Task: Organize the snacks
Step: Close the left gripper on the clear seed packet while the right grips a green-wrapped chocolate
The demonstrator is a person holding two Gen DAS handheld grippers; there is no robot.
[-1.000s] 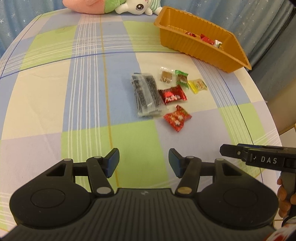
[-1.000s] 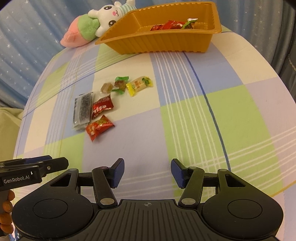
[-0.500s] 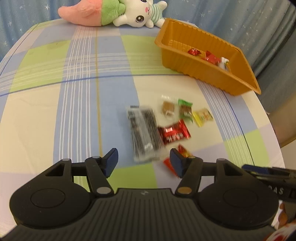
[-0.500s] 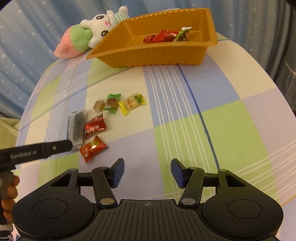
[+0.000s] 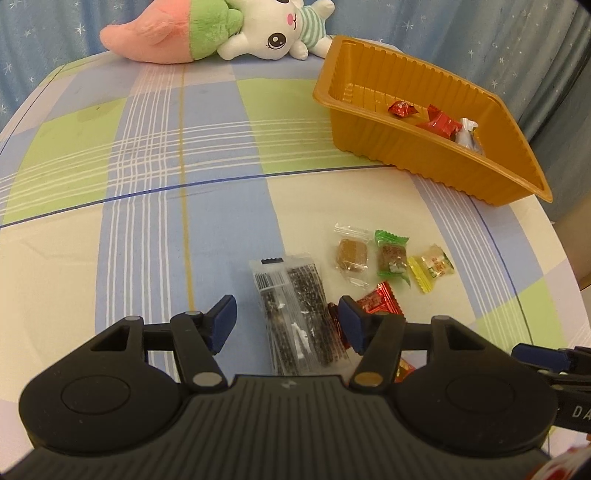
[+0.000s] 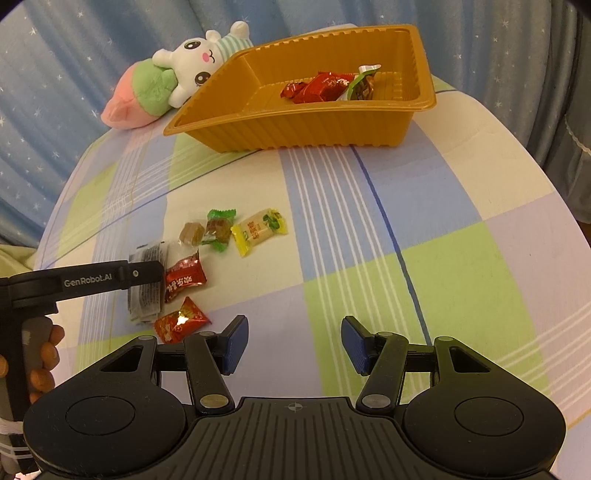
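Since a second ago the left gripper (image 5: 287,325) has slid forward over the checked tablecloth (image 5: 147,155) toward the loose snacks, and the clear packet of dark sesame sticks (image 5: 295,314) now shows between its blue fingertips (image 5: 224,319). Its jaws stand about half open, and I cannot tell if they touch the packet; it looks like they hang just above it.

Some of the job is done. A few red and silver sweets (image 6: 325,86) already lie in the ribbed orange plastic tray (image 6: 314,122), which sits near the far edge of the table, toward its right corner, just beside the pink and white plush bunny (image 5: 221,33).

Six snacks are left out near the middle of the table: the sesame packet, a brown sweet in clear wrap (image 5: 352,253), a green-wrapped sweet (image 5: 391,256), a yellow-wrapped sweet (image 5: 432,267), a shiny red foil sweet (image 6: 183,277) touching the packet, and another red foil sweet (image 6: 181,320) nearer the front edge.

Both grippers tip steeply down at the table. The right gripper (image 6: 293,345) is half open too, holds nothing, and hangs over bare cloth, to the right of the snacks.
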